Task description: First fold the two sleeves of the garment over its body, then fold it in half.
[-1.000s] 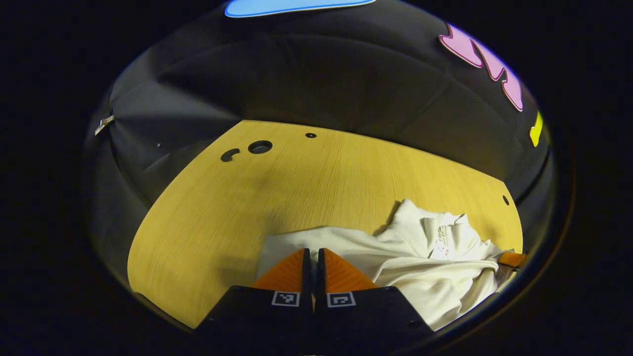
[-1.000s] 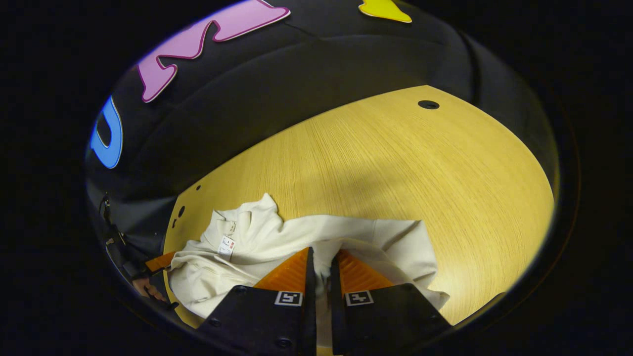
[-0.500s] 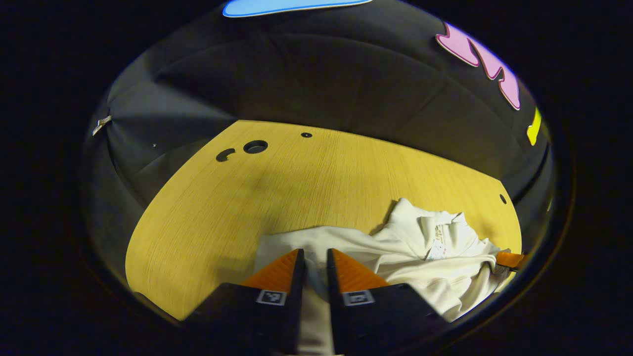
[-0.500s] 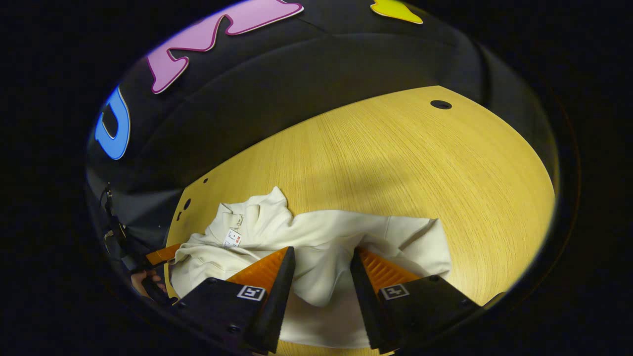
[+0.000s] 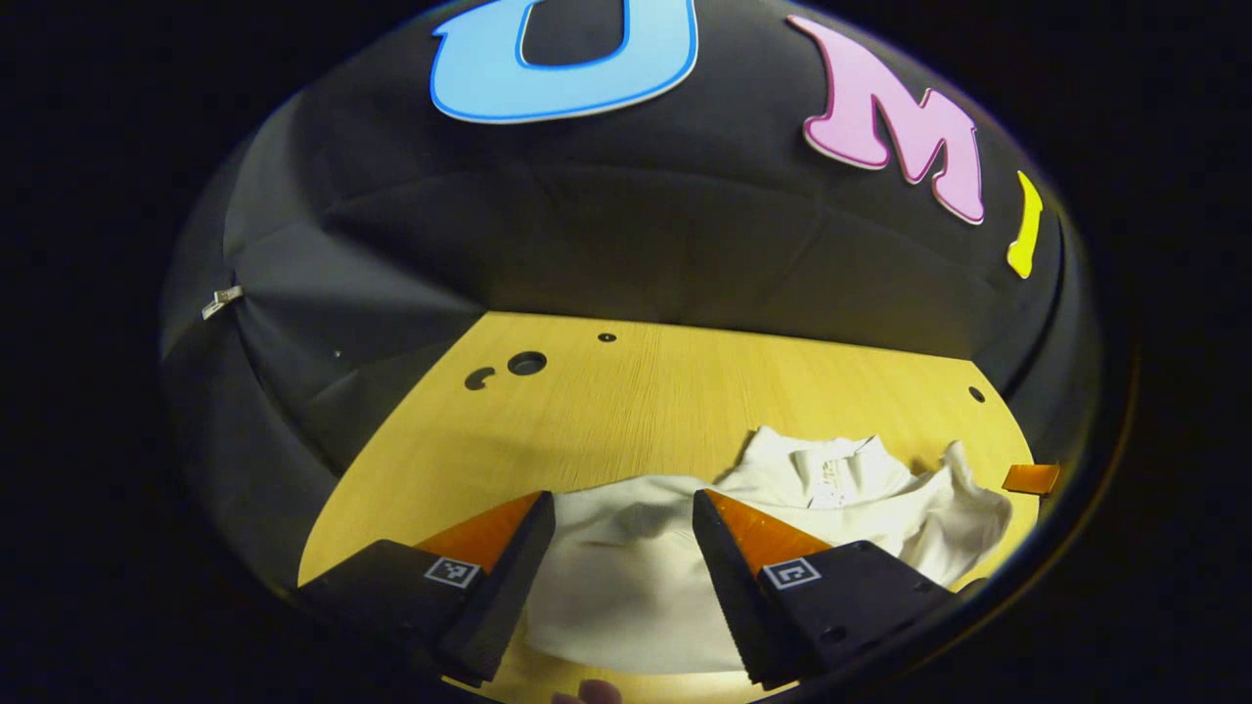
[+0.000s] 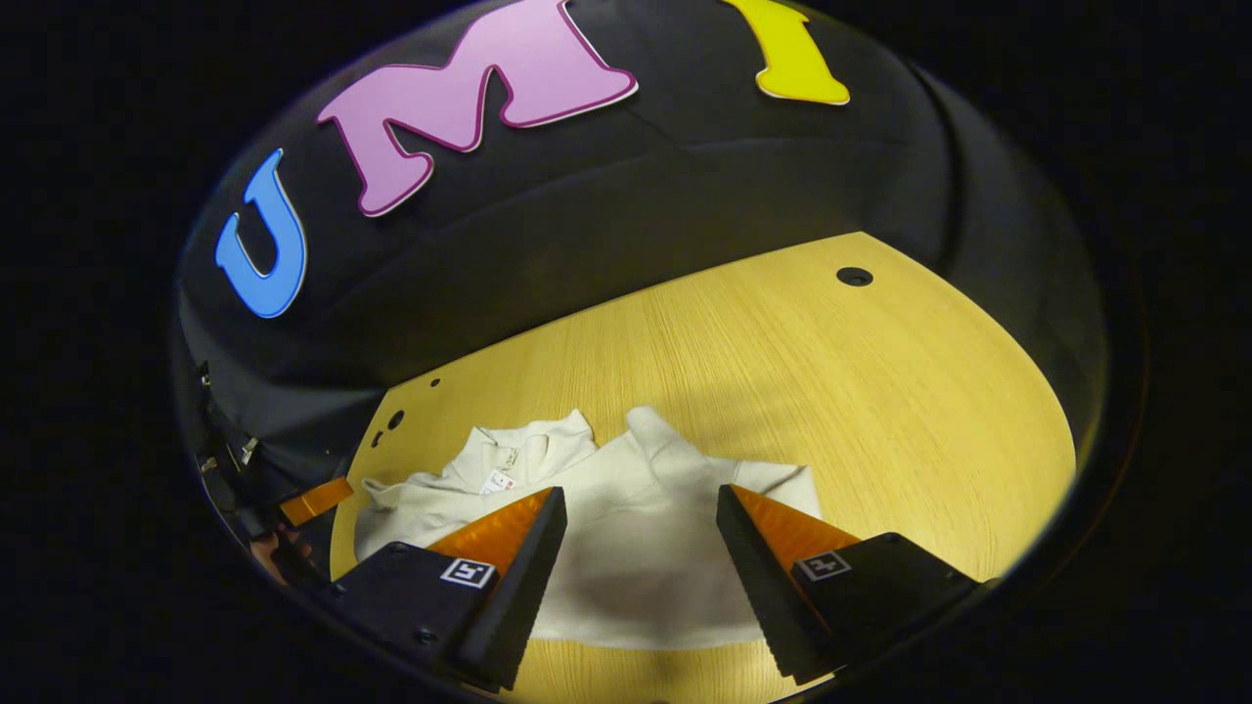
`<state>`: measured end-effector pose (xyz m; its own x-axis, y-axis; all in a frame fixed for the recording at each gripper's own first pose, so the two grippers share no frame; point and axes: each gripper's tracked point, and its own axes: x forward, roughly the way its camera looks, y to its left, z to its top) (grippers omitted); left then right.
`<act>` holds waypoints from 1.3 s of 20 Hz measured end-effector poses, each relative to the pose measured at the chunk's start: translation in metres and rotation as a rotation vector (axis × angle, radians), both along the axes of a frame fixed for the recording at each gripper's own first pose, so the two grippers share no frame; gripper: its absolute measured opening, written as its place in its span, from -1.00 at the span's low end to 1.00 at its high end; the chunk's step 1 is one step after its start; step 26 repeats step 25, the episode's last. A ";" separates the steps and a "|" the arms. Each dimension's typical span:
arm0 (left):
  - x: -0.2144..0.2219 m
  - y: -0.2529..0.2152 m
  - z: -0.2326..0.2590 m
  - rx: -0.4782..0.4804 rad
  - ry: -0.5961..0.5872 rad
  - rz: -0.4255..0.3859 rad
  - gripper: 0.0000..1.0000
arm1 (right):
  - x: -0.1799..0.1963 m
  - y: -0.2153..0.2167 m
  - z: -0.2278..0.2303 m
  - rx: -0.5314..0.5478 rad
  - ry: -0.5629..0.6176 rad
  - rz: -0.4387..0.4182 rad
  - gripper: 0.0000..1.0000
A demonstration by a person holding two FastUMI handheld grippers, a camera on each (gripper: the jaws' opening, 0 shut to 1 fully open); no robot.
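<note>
Left gripper view: the left gripper (image 5: 623, 508) hangs released above the near edge of the wooden table (image 5: 626, 391), its fingers spread wide with nothing between them but the cream garment (image 5: 626, 577) lying flat below. The garment spreads from about 6 o'clock out toward 3 o'clock, its collar (image 5: 831, 467) at roughly 4 o'clock and a rumpled peak of cloth just beyond it. A tip of the other gripper shows at the 3 o'clock rim. Several round holes (image 5: 526, 363) sit in the tabletop toward 10 o'clock. In the right gripper view, the right gripper (image 6: 641, 504) is likewise released, fingers wide apart and clear of the cloth, which lies on the table beneath them; the collar, with a small tag, points to about 10 o'clock, and a single hole lies at 1 o'clock.
</note>
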<state>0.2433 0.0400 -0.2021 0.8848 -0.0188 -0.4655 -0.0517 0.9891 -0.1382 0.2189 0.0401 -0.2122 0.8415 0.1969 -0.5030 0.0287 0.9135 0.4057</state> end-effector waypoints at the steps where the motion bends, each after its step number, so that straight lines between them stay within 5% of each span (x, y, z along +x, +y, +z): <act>1: -0.009 -0.001 0.009 -0.002 -0.016 -0.007 0.79 | -0.006 0.001 0.006 -0.008 -0.013 0.005 0.90; 16: -0.129 -0.040 0.058 -0.023 -0.100 -0.153 0.80 | -0.117 0.018 0.067 -0.059 -0.127 0.092 0.90; 26: -0.171 -0.034 0.039 -0.043 -0.051 -0.116 0.83 | -0.152 0.032 0.059 -0.043 -0.103 0.122 0.90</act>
